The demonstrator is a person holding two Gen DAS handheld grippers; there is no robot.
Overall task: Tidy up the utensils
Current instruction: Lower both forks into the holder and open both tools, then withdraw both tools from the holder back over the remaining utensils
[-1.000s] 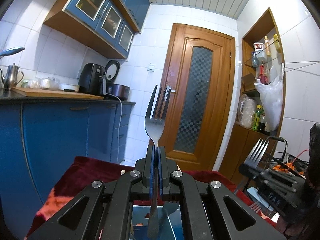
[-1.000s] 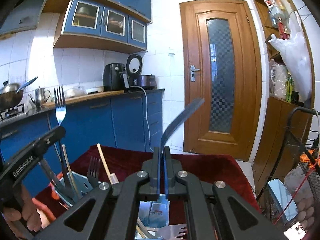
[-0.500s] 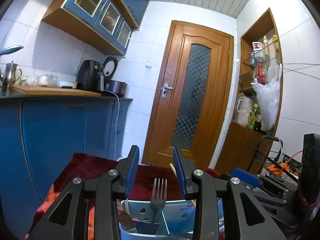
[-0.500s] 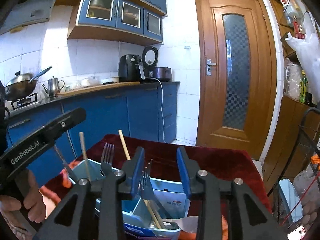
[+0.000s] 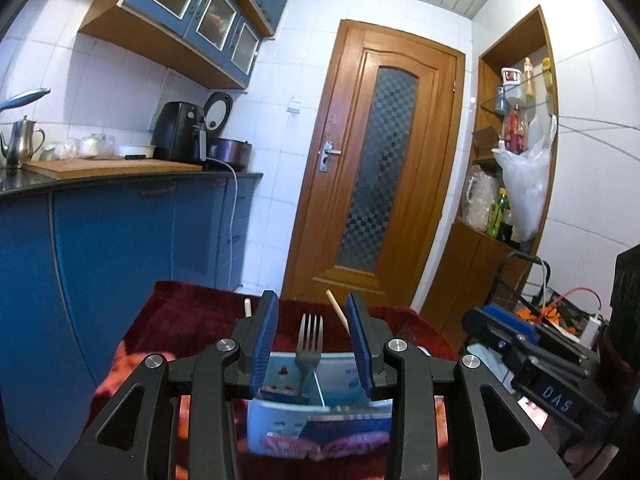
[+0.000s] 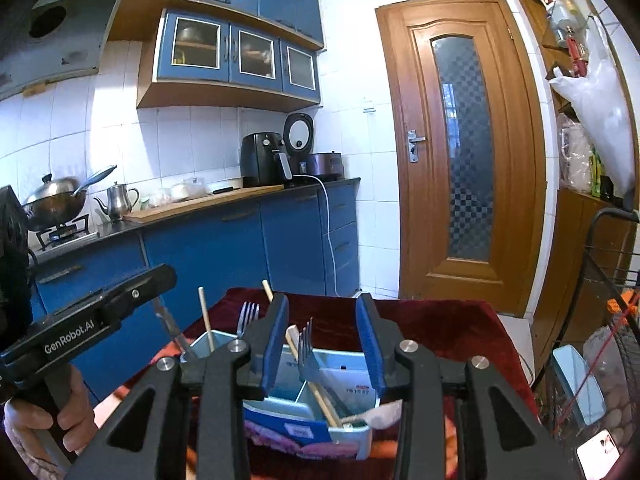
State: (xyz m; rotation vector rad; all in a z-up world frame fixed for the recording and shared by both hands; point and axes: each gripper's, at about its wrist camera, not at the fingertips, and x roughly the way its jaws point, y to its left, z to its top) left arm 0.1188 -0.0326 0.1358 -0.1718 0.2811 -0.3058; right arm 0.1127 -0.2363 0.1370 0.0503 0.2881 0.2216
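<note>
both forks are now standing released in the blue utensil caddy [image 6: 340, 436]. we are holding the left gripper [image 5: 312, 344] and right gripper [image 6: 322, 344] part open and empty above the left fork [image 5: 309, 344] and right fork [image 6: 307, 354]; no loose utensils are showing.

Left gripper [image 5: 314, 336]: was clamped on a fork [image 5: 309, 346], now parted, fork standing tines-up in the blue utensil caddy [image 5: 340, 364]. Right gripper [image 6: 322, 340]: was clamped on a dark handle, now parted and empty, a second fork [image 6: 307, 350] upright in the caddy.
</note>
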